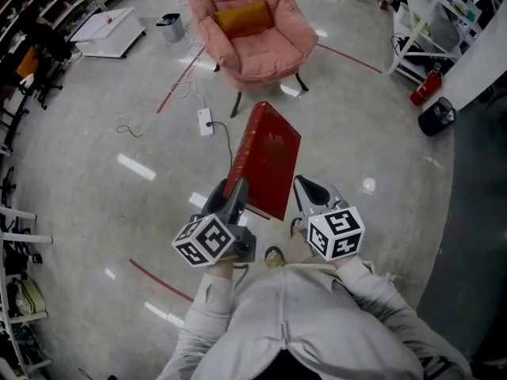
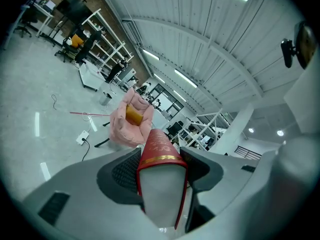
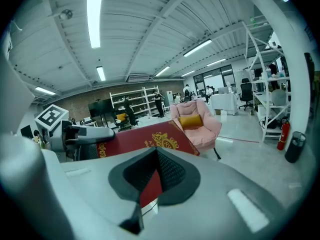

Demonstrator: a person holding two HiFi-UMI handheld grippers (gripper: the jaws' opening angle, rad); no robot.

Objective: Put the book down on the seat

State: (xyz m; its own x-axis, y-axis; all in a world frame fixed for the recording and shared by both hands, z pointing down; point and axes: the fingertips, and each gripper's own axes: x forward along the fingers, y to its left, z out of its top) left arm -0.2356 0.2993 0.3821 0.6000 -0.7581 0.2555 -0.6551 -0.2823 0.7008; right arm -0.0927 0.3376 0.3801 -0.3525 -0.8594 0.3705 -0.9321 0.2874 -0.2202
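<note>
A thick red book [image 1: 268, 161] with gold print is held out over the floor, spine end toward me. My left gripper [image 1: 234, 198] is shut on its near left edge. In the left gripper view the book [image 2: 159, 151] fills the gap between the jaws of the left gripper [image 2: 160, 159]. My right gripper [image 1: 307, 190] sits at the book's near right corner, its jaws together down to a thin slit; the book [image 3: 145, 141] shows above and behind the right gripper [image 3: 152, 159]. The pink armchair [image 1: 249, 30] with an orange cushion [image 1: 243, 18] stands a few steps ahead.
A white power strip [image 1: 205, 121] with cables lies on the floor between me and the chair. Red tape lines [image 1: 178, 81] cross the floor. A fire extinguisher [image 1: 425, 85], a black bin [image 1: 437, 115] and white shelving [image 1: 428, 14] are at right; a low white table [image 1: 107, 32] at left.
</note>
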